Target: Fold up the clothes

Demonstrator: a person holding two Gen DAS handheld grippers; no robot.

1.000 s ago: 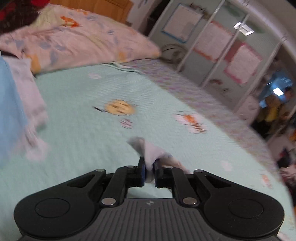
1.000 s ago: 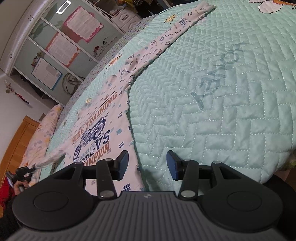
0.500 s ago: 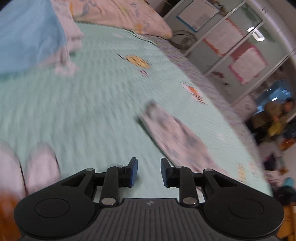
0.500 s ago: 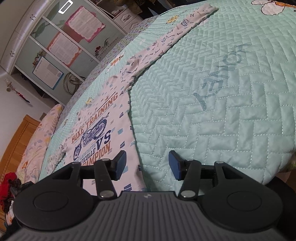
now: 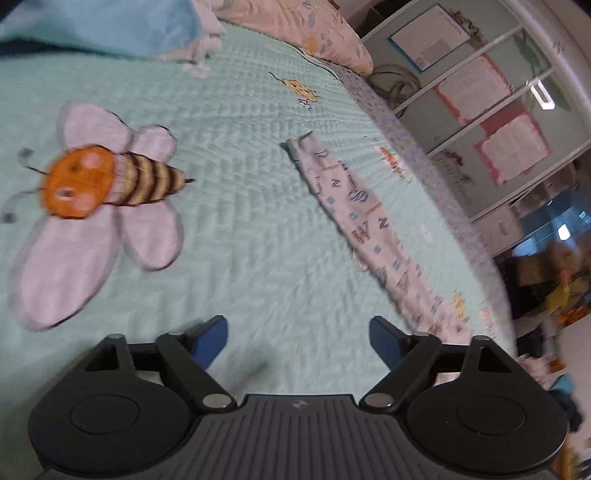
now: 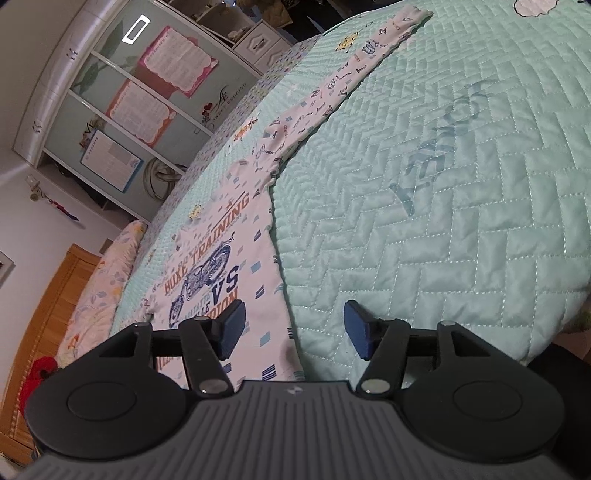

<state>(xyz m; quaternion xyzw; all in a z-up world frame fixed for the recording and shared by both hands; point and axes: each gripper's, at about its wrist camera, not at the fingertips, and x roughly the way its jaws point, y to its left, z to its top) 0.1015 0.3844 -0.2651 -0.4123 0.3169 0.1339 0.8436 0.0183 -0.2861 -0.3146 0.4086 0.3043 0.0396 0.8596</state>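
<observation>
A white printed long-sleeve shirt [image 6: 221,258] lies flat on the mint green quilted bedspread [image 6: 443,184], its sleeve [image 6: 354,70] stretched out straight toward the far corner. In the left wrist view that sleeve [image 5: 362,218] lies laid out to the right of my left gripper [image 5: 299,336], which is open and empty above the bedspread [image 5: 240,129]. My right gripper [image 6: 293,325] is open and empty over the shirt's hem edge.
A bee appliqué [image 5: 99,206] is on the bedspread at left. Folded blue and pale clothes [image 5: 110,26] and a floral pillow [image 5: 314,33] lie at the head end. A wardrobe with glass doors [image 6: 129,99] stands beside the bed. A wooden headboard [image 6: 48,317] shows at left.
My left gripper let go of the sleeve end it held, opened wide and pulled back; the sleeve now lies flat. My right gripper stayed open and shifted slightly.
</observation>
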